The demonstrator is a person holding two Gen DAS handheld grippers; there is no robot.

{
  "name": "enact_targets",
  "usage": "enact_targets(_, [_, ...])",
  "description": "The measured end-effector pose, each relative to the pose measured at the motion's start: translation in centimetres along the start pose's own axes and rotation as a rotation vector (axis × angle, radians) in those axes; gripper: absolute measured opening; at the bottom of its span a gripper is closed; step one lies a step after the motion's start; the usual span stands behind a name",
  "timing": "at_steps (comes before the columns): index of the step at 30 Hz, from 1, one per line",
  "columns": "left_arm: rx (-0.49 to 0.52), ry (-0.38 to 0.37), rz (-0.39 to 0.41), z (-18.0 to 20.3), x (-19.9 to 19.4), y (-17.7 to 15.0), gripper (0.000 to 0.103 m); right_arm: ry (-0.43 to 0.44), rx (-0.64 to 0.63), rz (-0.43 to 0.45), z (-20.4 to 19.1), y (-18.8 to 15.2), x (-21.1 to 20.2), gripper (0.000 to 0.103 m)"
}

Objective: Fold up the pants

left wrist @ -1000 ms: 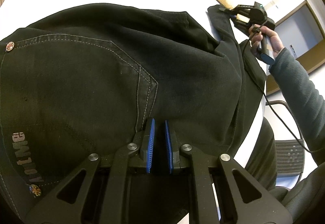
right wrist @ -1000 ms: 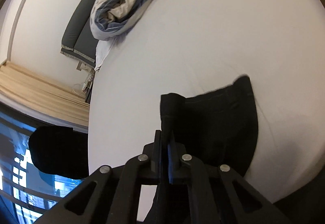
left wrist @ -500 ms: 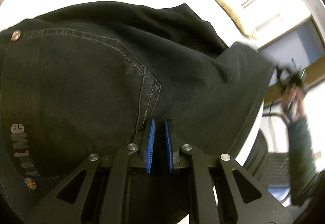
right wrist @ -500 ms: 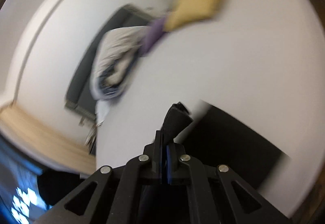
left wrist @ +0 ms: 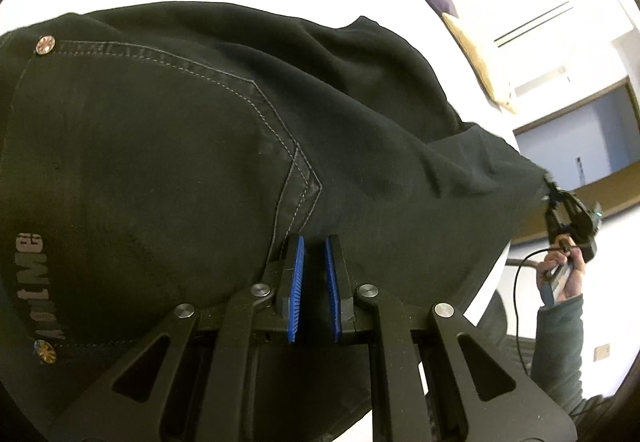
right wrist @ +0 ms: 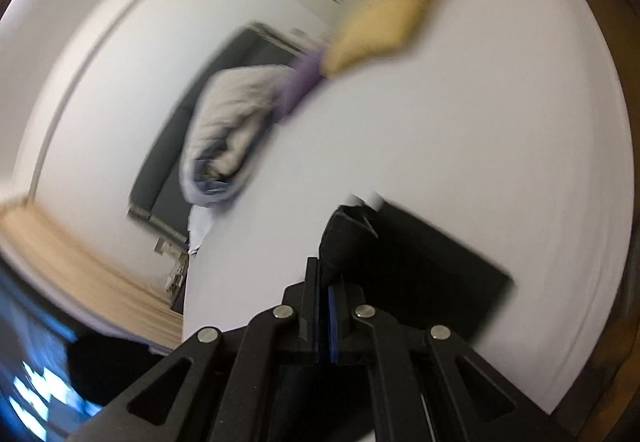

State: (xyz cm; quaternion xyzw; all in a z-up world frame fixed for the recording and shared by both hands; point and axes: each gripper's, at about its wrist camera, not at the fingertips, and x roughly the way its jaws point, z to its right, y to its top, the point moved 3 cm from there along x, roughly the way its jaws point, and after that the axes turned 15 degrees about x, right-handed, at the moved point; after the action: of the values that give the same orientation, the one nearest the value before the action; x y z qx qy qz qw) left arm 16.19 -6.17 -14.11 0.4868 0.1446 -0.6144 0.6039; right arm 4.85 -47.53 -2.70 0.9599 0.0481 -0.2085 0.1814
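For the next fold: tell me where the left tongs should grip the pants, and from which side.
Grip the pants at the near edge by the pocket point, coming in from the near side: the left tongs are slightly open there, while the right tongs hold the far corner.

The right gripper (right wrist: pixel 324 274) has its two fingers closed tight on a bunched edge of the black pants (right wrist: pixel 420 266), the cloth rising in a lump just above the fingertips. The rest of the dark fabric spreads to the right over the white bed sheet (right wrist: pixel 460 121). Motion blur smears everything. At the far end of the bed lie a yellow pillow (right wrist: pixel 384 25) and a purple pillow (right wrist: pixel 304 81), touching, beside a rumpled grey duvet (right wrist: pixel 232 137). A dark headboard (right wrist: pixel 168 177) stands behind the duvet.
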Motion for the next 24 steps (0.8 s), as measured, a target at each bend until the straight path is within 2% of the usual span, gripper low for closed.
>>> enact_targets(2, [-0.001,-0.001,0.0,0.1,0.0,0.2,0.011,-0.012,0.054,-0.002,1.6,0.4,0.4,0.004])
enact_targets(5, [0.004,0.01,-0.003,-0.1,-0.1,-0.1,0.011,-0.175,0.207,-0.071,7.8,-0.5,2.7,0.004])
enact_targets(6, [0.008,0.013,-0.004,-0.1,-0.1,-0.1,0.011,-0.199,0.259,-0.079,9.6,-1.0,2.9,0.004])
enact_targets(7, [0.01,0.013,-0.006,-0.1,-0.2,-0.2,0.011,-0.184,0.288,-0.075,10.6,-1.4,2.7,0.004])
enact_targets(13, [0.012,0.033,-0.02,0.6,0.2,-0.1,0.011,-0.186,0.23,-0.084,9.4,-0.9,3.7,0.004])
enact_targets(17, [0.013,0.028,-0.014,0.5,-0.1,-0.5,0.011,-0.176,0.144,-0.101,7.3,-0.1,4.2,0.004])
enact_targets(19, [-0.002,0.02,-0.007,1.2,0.5,0.4,0.011,-0.166,0.16,-0.111,7.8,-0.1,4.0,0.004])
enact_targets(21, [-0.016,0.01,0.008,0.9,0.4,0.2,0.011,-0.213,0.214,-0.135,10.0,-0.6,3.7,0.003])
enact_targets(24, [-0.021,0.002,0.022,0.6,0.3,-0.3,0.011,-0.195,0.269,-0.115,11.6,-1.5,2.3,0.0])
